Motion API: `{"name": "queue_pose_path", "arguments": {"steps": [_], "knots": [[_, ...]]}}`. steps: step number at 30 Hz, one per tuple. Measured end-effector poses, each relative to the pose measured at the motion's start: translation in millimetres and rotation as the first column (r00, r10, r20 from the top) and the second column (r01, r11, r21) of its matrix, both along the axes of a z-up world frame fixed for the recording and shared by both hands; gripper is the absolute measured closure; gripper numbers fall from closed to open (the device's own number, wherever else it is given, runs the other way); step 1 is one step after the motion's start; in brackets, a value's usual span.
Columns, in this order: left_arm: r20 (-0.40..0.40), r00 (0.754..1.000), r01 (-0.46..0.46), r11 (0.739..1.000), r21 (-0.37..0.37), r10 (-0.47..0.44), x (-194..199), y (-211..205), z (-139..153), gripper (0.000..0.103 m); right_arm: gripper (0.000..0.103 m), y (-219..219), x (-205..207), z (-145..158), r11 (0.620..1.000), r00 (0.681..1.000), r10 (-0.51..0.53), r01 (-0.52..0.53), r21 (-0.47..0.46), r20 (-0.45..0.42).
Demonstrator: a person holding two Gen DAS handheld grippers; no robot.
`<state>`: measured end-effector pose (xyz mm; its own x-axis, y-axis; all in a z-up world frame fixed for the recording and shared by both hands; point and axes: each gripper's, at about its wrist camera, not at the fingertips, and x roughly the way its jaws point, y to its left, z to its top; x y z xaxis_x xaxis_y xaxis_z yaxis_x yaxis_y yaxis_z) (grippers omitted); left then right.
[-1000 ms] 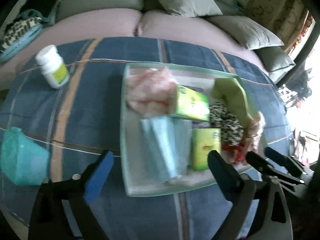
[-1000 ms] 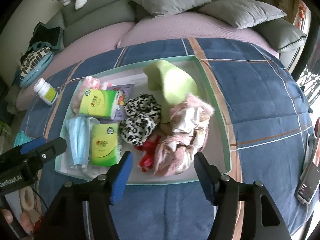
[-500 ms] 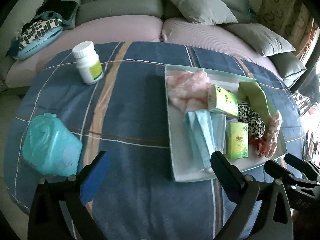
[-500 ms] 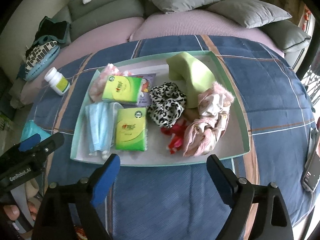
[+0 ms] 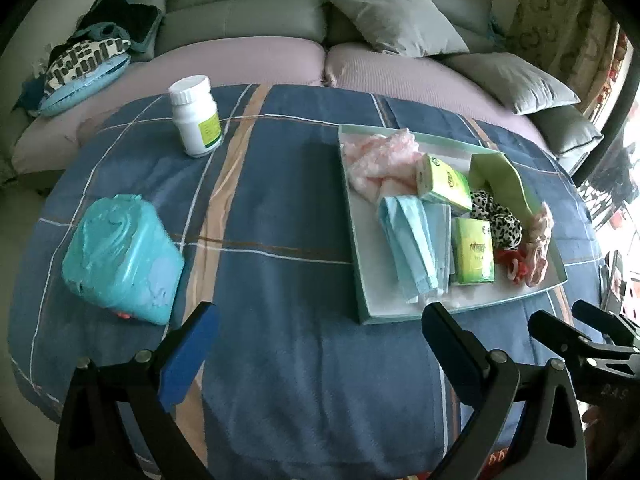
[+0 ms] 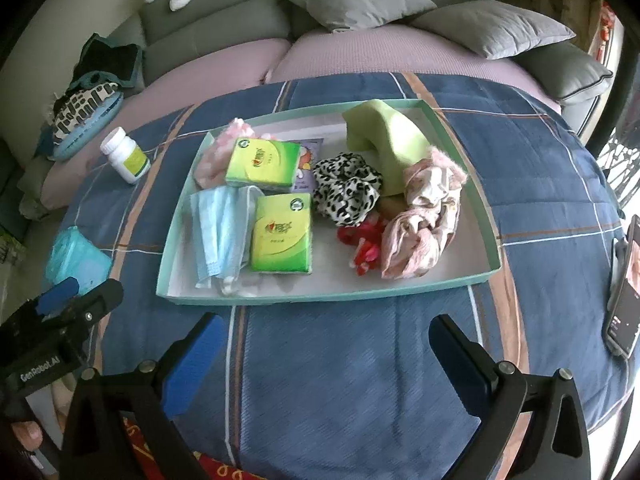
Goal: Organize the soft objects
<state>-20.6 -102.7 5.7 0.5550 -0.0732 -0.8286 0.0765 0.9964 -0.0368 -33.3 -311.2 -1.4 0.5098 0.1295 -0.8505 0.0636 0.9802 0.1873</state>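
Blue-padded right gripper [image 6: 324, 344], jaws opening wide, nothing between them, above blue plaid blanket [image 6: 340, 380]. Left gripper [image 5: 320, 332] also spread wide, empty. Beyond the fingers, pale-green shallow tray [image 6: 320, 300] holds two green tissue packs [image 6: 282, 234], blue face masks [image 6: 218, 232], leopard-print scrunchie [image 6: 346, 194], red scrunchie [image 6: 360, 242], pink crumpled cloth [image 6: 424, 224], green foam piece [image 6: 392, 148]. Teal plastic-wrapped pack [image 5: 120, 254] and white pill bottle [image 5: 196, 116] lie left of tray, well apart.
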Motion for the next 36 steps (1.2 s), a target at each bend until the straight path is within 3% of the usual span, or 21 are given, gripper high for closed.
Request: {"name": "queue_pose_path", "arguments": {"steps": [16,36], "knots": [[0.022,1.0,-0.014,1.0,0.017,0.014,-24.2,9.0,-1.3,0.002,0.0,19.3,-15.8,-8.9,0.999,1.0,0.023,-0.024,-0.026,-0.008],[0.035,0.995,-0.09,0.994,0.066,0.088,-39.8,20.2,8.1,0.002,0.0,19.4,-32.8,7.7,1.0,1.0,0.011,-0.01,-0.028,0.019]]}}
